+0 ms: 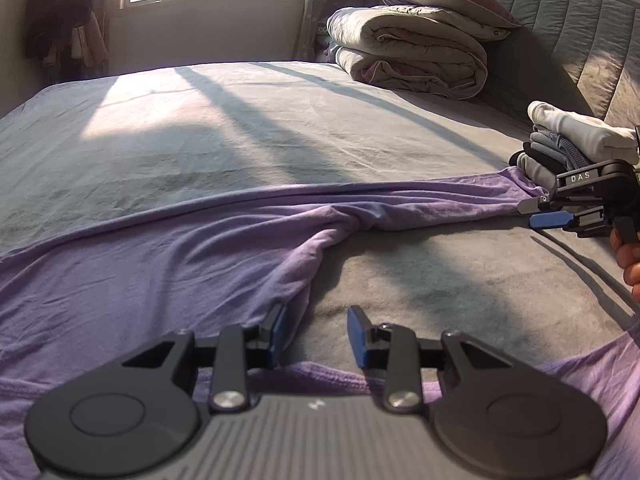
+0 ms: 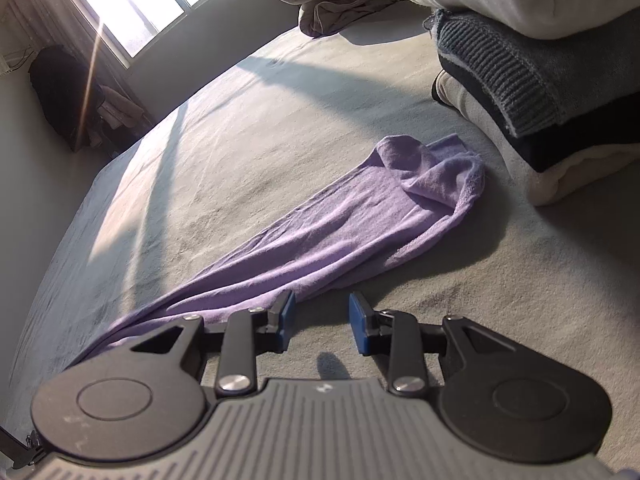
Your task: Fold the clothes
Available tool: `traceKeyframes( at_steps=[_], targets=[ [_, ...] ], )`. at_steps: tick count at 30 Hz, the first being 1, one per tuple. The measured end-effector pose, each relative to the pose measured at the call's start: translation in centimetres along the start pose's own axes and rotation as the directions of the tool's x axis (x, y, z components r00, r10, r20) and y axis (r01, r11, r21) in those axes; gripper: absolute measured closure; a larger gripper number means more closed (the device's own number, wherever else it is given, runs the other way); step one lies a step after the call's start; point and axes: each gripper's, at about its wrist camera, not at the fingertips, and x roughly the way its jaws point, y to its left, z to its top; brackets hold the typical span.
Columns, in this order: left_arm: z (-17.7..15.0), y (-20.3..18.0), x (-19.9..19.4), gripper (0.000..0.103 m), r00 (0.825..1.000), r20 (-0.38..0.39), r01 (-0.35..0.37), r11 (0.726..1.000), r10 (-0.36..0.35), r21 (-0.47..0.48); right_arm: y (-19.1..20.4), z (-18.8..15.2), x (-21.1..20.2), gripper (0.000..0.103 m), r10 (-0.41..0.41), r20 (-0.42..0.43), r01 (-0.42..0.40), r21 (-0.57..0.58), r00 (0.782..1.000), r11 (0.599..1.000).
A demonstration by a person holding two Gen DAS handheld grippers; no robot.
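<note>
Purple shirt (image 1: 132,264) spread on bed (image 1: 200,128), sleeve (image 2: 360,216) stretched toward folded stack (image 2: 540,72); left gripper (image 1: 316,334) and right gripper (image 2: 322,322) both gaping, empty; risk of nudging stack, toppling it.

Left wrist view: 1 legible marking. White capital letters "DAS" are printed on the black top face of the right gripper (image 1: 536,214), seen at the far right edge, letters spaced apart and tilted with the body.

A small pale mark sits on the ribbed grey housing of the left gripper (image 1: 316,334); too small to read.

Right wrist view: a similar mark, also unreadable. No other text found.
</note>
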Motion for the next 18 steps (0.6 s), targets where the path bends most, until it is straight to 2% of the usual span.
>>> traceKeyframes(
  at_steps=[11,15,16,17,18],
  targets=[
    [0.5,0.7,0.5,0.081,1.000,0.009,-0.007,1.000,0.007,-0.025,-3.2,0.6,-1.5,0.073,-0.053,0.089,0.045,0.082,0.995,0.996],
    [0.6,0.8,0.7,0.092,1.000,0.013,-0.014,0.999,0.015,-0.030,-3.2,0.8,-0.5,0.073,-0.049,0.116,0.039,0.086,0.992,0.996],
    [0.7,0.9,0.7,0.099,1.000,0.013,-0.019,0.999,0.019,-0.033,-3.0,0.9,-0.3,0.076,-0.049,0.121,0.040,0.079,0.991,0.996],
    [0.7,1.1,0.7,0.102,1.000,0.014,-0.020,0.999,0.021,-0.041,-2.8,1.1,0.0,0.090,-0.056,0.119,0.048,0.063,0.991,0.997],
    [0.7,1.3,0.6,0.102,1.000,0.015,-0.018,0.998,0.018,-0.057,-2.6,1.2,0.3,0.099,-0.061,0.116,0.056,0.045,0.991,0.997]
  ],
)
